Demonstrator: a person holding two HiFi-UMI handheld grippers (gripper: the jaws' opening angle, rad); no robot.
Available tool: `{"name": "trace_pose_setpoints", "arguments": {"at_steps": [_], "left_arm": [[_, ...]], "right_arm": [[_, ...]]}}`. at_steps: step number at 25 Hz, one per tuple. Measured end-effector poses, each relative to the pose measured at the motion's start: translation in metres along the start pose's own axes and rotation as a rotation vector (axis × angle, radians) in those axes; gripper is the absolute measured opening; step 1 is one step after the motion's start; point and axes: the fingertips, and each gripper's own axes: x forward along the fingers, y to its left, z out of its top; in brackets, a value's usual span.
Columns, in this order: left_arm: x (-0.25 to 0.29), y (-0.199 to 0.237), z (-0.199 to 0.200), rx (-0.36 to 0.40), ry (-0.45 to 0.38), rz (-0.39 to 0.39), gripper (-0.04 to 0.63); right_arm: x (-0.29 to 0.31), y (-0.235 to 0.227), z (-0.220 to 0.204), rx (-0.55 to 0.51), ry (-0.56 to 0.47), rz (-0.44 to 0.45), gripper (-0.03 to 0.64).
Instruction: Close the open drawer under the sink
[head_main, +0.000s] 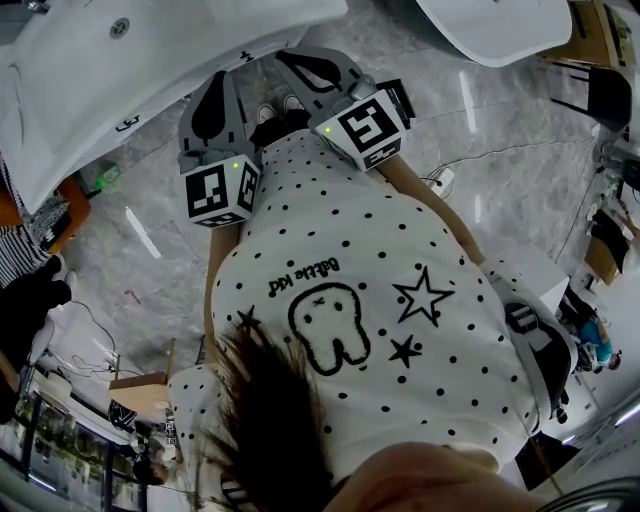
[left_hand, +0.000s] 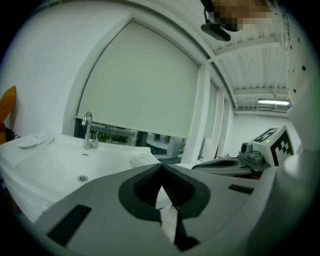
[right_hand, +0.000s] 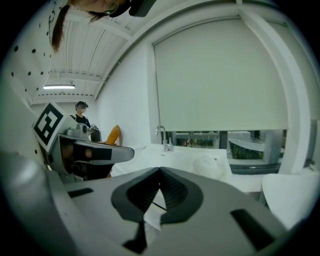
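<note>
Left gripper (left_hand: 161, 169) and right gripper (right_hand: 160, 172) are held side by side just in front of the person's dotted shirt (head_main: 350, 260), each with jaws pressed together on nothing. The white sink (left_hand: 55, 167) lies ahead of both grippers, its faucet (left_hand: 88, 131) beyond and left of the left gripper's tips. The drawer beneath the sink cannot be made out.

2 grippers (left_hand: 162, 171) (right_hand: 160, 172) — 1 faucet (left_hand: 88, 131)
</note>
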Motion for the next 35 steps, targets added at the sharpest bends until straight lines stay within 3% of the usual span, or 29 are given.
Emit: {"name": "trace_pose_setpoints", "arguments": {"at_steps": [35], "left_arm": [[-0.0007,0.0039,-0.0011,-0.023,0.002,0.009,0.005]], "right_arm": [[-0.0016,-0.0029,0.0004,0.013,-0.004,-0.008,0.014]]}}
